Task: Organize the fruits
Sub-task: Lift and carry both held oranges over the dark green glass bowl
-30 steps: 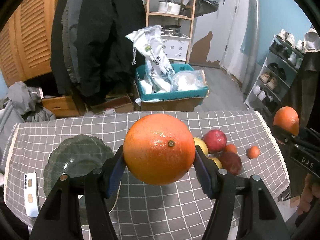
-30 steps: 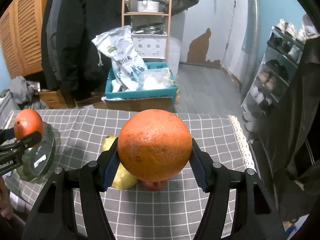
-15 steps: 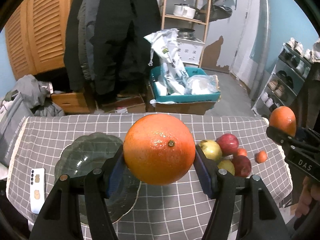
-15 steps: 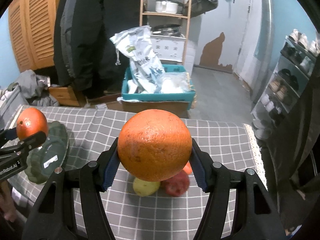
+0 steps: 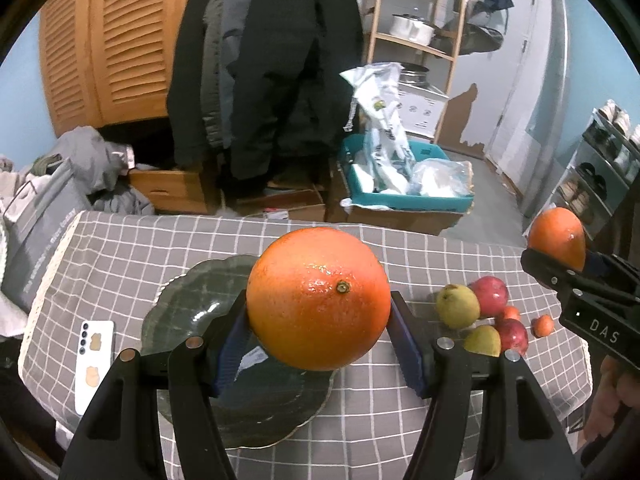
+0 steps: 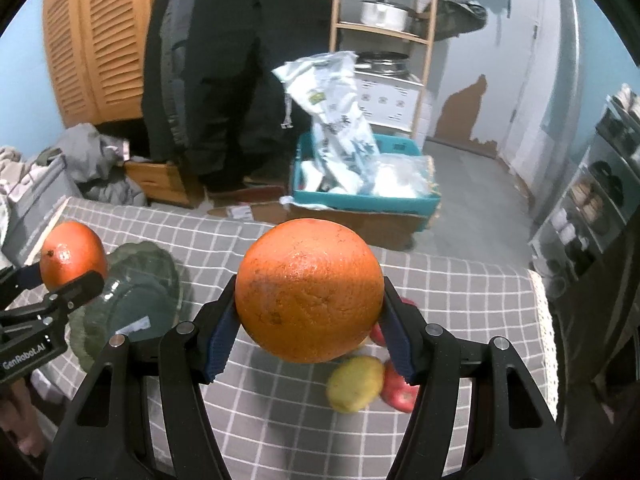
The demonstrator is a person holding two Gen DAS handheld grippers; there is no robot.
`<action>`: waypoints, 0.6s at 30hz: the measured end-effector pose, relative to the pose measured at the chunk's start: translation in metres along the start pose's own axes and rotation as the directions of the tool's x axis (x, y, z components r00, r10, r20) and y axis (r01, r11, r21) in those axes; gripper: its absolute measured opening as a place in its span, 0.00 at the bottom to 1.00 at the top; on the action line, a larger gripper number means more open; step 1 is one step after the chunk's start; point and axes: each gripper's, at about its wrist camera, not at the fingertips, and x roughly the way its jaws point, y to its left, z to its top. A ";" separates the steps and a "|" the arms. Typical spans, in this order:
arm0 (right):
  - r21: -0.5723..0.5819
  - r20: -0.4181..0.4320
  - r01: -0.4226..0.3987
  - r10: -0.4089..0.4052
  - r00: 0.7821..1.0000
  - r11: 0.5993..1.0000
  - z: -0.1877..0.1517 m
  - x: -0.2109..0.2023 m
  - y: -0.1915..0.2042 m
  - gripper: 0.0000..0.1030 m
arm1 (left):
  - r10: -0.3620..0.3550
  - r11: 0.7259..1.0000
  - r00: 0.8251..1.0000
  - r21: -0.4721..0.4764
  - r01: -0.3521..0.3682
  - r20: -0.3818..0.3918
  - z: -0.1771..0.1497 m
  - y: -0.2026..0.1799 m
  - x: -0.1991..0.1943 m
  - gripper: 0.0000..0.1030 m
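My left gripper (image 5: 319,344) is shut on a large orange (image 5: 318,298) and holds it above the dark green scalloped plate (image 5: 188,304) on the grey checked tablecloth. My right gripper (image 6: 308,338) is shut on a second orange (image 6: 309,289), held above a pile of fruit: a yellow-green pear (image 6: 355,389) and red apples (image 6: 397,390). In the left wrist view the pile lies right of the plate: pears (image 5: 457,305), red apples (image 5: 490,290) and a small orange fruit (image 5: 543,326). Each gripper shows in the other's view, the right one (image 5: 576,280) and the left one (image 6: 52,280).
A white phone (image 5: 94,364) lies on the cloth left of the plate. Beyond the table's far edge are a teal crate of bags (image 5: 404,188), hanging dark coats (image 5: 272,60), a wooden shelf (image 5: 416,40) and a shoe rack (image 5: 600,172) at right.
Both grippers have moved left and back with their oranges. The plate now sits under the left orange, and the fruit pile has shifted right in both views.
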 end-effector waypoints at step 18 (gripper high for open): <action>-0.078 -0.061 -0.130 0.126 0.990 0.988 0.015 0.042 0.083 0.62 | 0.090 0.992 0.995 -0.086 -0.094 -0.048 -0.013 0.066 0.012 0.65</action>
